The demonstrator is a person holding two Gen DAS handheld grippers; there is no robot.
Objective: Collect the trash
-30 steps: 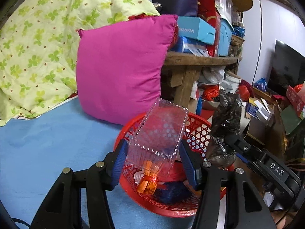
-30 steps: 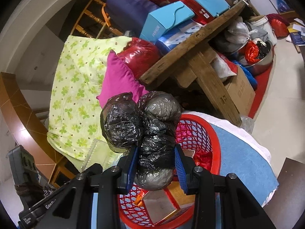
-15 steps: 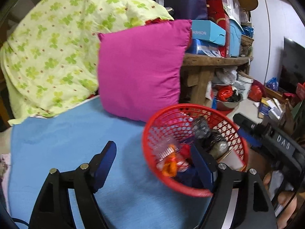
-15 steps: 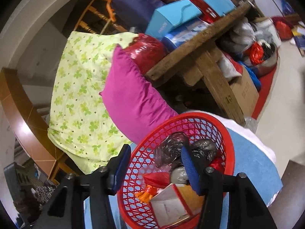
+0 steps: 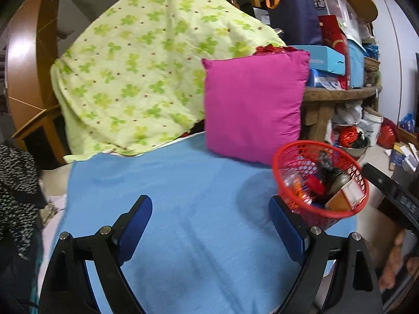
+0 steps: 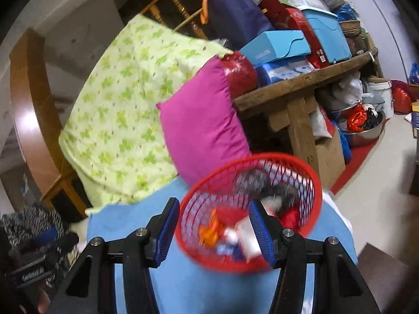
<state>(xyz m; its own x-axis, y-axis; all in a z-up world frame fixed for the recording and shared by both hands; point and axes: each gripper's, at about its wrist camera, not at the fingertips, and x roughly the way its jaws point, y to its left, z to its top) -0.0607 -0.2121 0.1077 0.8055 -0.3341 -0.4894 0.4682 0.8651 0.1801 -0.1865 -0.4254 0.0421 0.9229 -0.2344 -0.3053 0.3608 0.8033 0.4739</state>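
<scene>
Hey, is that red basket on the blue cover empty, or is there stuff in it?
Not empty: the red basket holds a crumpled dark bag and wrappers.

A blue sheet (image 5: 199, 209) covers the flat surface in front, with a magenta cushion (image 5: 252, 107) standing upright at its far edge and a pale green clover-print cloth (image 5: 146, 73) draped beside it. Behind them rise turned wooden balusters (image 6: 180, 5) and a curved wooden rail (image 6: 28, 120) against a grey wall. To the right, a rough wooden table (image 6: 301, 91) carries stacked boxes, with bags and a metal basin (image 6: 366, 133) underneath on the pale floor (image 6: 385, 172)
</scene>
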